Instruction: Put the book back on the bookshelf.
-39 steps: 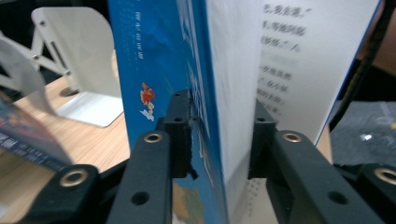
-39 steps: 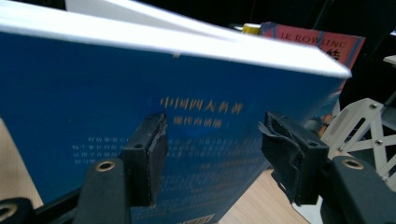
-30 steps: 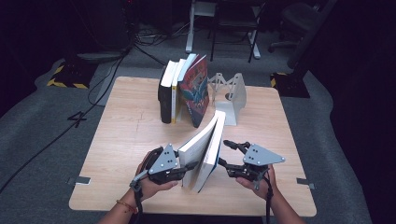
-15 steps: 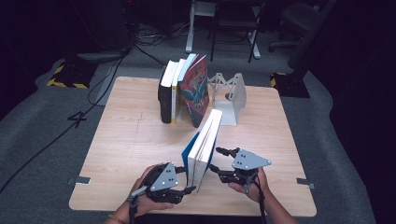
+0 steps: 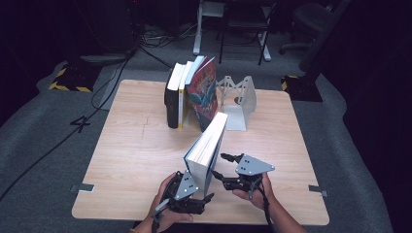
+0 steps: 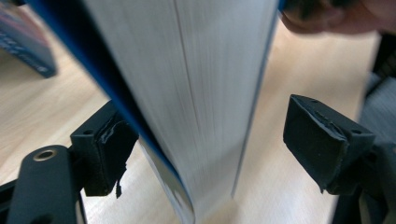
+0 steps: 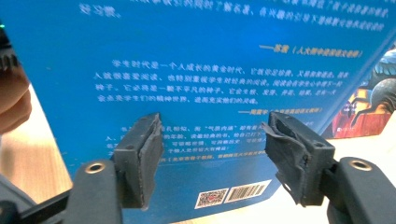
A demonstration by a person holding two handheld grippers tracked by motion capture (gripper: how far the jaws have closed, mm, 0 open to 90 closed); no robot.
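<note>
A thick book with a blue cover (image 5: 206, 145) stands on its lower edge near the table's front, its top leaning to the right. My left gripper (image 5: 201, 199) sits low at the book's near end. In the left gripper view its jaws (image 6: 210, 135) have just been opening. The page block (image 6: 210, 93) is between them, the left pad (image 6: 105, 154) is beside the cover and the right pad (image 6: 322, 140) is well clear. My right gripper (image 5: 222, 167) is at the book's right side. Its jaws (image 7: 212, 135) have just been opening and face the printed back cover (image 7: 210, 60), with nothing between them.
A row of upright books (image 5: 177, 94) stands at the back of the wooden table (image 5: 136, 145). A colourful book (image 5: 204, 94) leans on the row, beside a white metal bookend (image 5: 238, 104). Chair legs and cables lie on the floor beyond.
Both hands sank toward the table's front edge. The book came down with them and now stands steeper. The left jaws spread off the book.
</note>
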